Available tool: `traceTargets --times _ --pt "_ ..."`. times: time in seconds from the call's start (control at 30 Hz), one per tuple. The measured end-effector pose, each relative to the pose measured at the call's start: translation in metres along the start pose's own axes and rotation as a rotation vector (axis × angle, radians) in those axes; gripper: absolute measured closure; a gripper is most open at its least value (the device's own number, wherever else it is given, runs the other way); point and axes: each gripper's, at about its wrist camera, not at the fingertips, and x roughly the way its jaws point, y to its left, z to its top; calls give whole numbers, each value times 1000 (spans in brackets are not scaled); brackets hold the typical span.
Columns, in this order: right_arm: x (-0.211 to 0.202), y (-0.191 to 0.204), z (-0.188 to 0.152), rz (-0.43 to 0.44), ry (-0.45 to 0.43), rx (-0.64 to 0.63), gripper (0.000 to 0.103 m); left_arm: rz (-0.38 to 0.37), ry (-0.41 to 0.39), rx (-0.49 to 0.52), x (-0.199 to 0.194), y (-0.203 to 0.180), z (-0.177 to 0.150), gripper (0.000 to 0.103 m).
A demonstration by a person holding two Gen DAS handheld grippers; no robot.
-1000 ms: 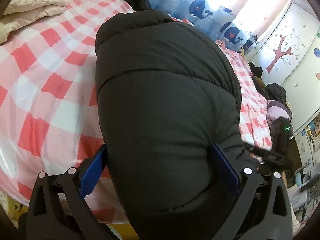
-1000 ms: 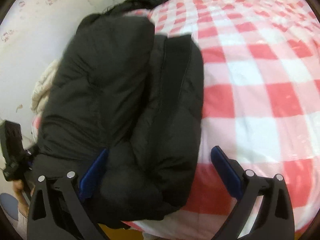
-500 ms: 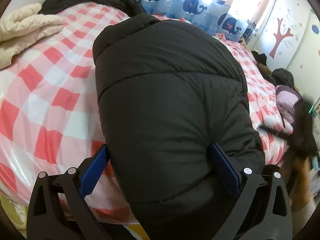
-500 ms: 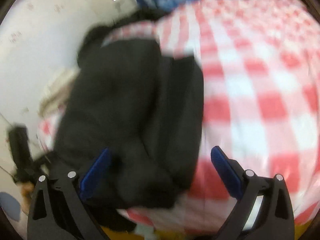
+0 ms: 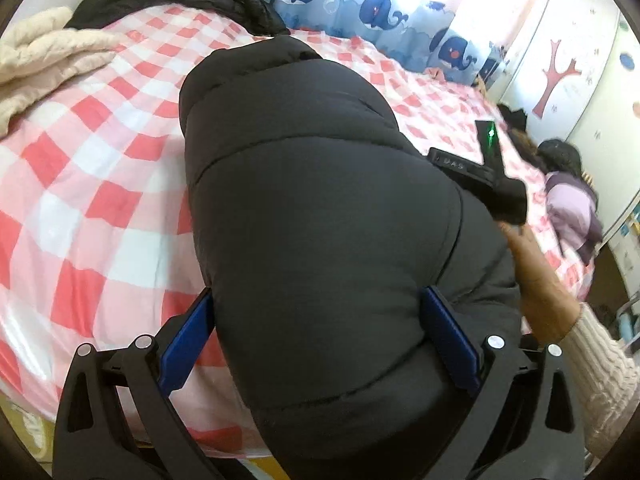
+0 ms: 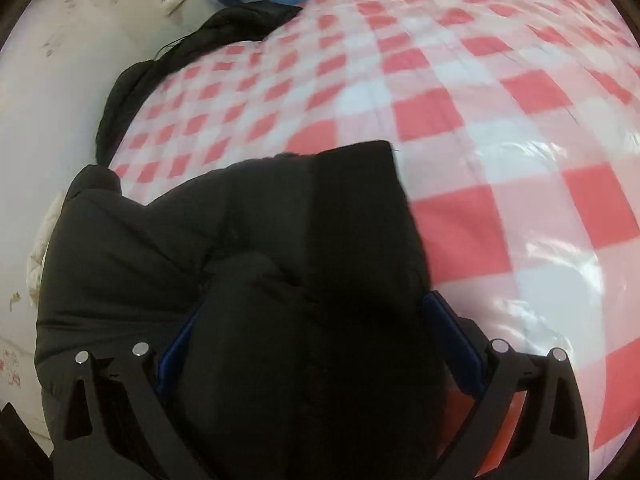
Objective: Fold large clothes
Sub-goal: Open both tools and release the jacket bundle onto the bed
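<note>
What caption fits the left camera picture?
Left gripper straddles a puffy black coat on the checked bed.

Checked bedspread (image 6: 500, 128) lies open beside the black jacket (image 5: 320, 216).

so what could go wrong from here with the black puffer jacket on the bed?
1. The black puffer jacket is thick and bulges between the open fingers of the left gripper; a shallow grip may catch only the slippery shell and slide off.
2. The jacket's near end overhangs the edge of the checked bed cover, so if released it might slip off.
3. The right gripper also straddles a bunched fold, and the springy filling may push the fold open.
</note>
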Motion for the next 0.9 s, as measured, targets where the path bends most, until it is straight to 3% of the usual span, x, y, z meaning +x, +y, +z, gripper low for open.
traceTargets --times 0.1,0.23,0.3,0.37,0.43,0.5,0.57,0.63,0.77,0.9 --pt "-22 4 -14 10 -8 6 7 10 18 6 3 1 0 8" --pt "-89 24 -59 142 -114 -72 7 8 26 -27 -1 10 -5 8" --pt "-112 38 -83 181 -118 -132 7 20 19 -37 -4 11 -7 8" --pt "-114 45 -109 166 -72 -180 7 40 12 -41 -6 9 -9 8" --pt "-91 39 -132 79 31 -195 6 69 8 -34 -7 4 -10 8" --pt "-80 23 -137 125 68 -106 6 100 9 -10 -8 -4 -12 8" --pt "-84 19 -135 137 62 -70 6 166 -11 23 -14 -13 -13 8" --pt "-102 25 -138 154 2 -82 7 237 -38 68 -21 -22 -14 8" --pt "-127 33 -149 157 -70 -126 7 302 -52 86 -31 -33 -19 8" --pt "-125 41 -158 91 -27 -181 7 347 -66 108 -40 -44 -22 8"
